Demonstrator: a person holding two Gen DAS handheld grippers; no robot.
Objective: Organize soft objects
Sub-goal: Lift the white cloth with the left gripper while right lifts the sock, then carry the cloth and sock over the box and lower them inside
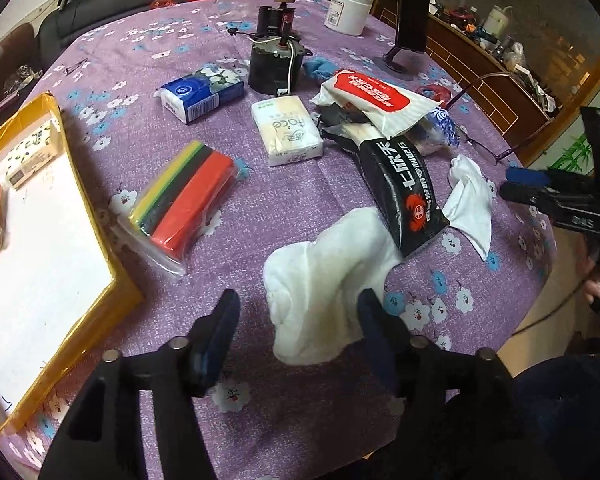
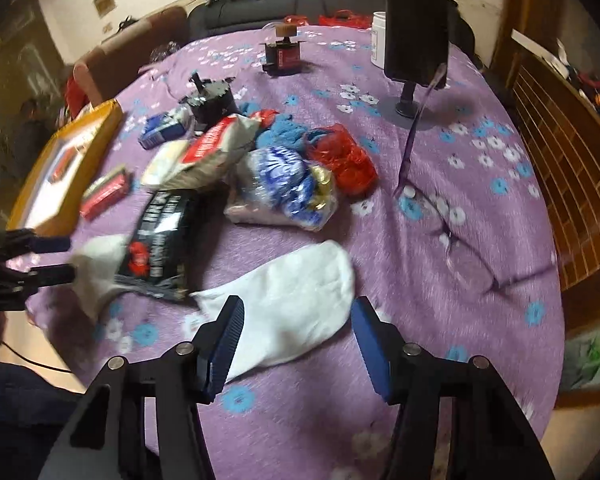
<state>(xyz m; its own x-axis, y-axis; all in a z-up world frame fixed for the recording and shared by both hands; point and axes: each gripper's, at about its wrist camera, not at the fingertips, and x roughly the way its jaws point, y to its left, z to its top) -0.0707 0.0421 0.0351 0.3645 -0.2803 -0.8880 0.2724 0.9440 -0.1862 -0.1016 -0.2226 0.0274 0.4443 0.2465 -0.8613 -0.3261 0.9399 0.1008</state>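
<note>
Round bench (image 1: 340, 28) under purple floral cloth, matte weave, slightly wrinkled.

Left gripper (image 1: 296, 312): spread, nothing pinched. Black arms, ribbed blue pads. White towel (image 1: 320, 280) lying crumpled between the fingers, thick terry, fluffy, folded into lumps; right finger overlapping its lower edge, left finger off to the side over bare cloth. Contact not clear from the view.

Right gripper (image 2: 298, 318): spread, nothing pinched. White sock (image 2: 296, 300) flat on the cloth between the fingers, soft knit, rounded toe pointing away to the upper right, open end toward the left finger. Left pad just at its edge; right pad apart from it.

Black glossy packet (image 1: 404, 196) with red crab print lying over the towel's far end, crinkled foil. Red-and-white wipes pack (image 1: 372, 100) behind it, soft plastic. Cream tissue pack (image 1: 286, 130) and blue tissue pack (image 1: 202, 96) further back, both block-shaped. Striped sponge stack (image 1: 184, 204) in clear bag, left of centre. Yellow-edged flat box (image 1: 80, 184) at the left edge, white floor, small items inside. Purple-framed glasses (image 2: 448, 228) right of the sock, well apart. Phone on stand (image 2: 416, 24) at the back.
</note>
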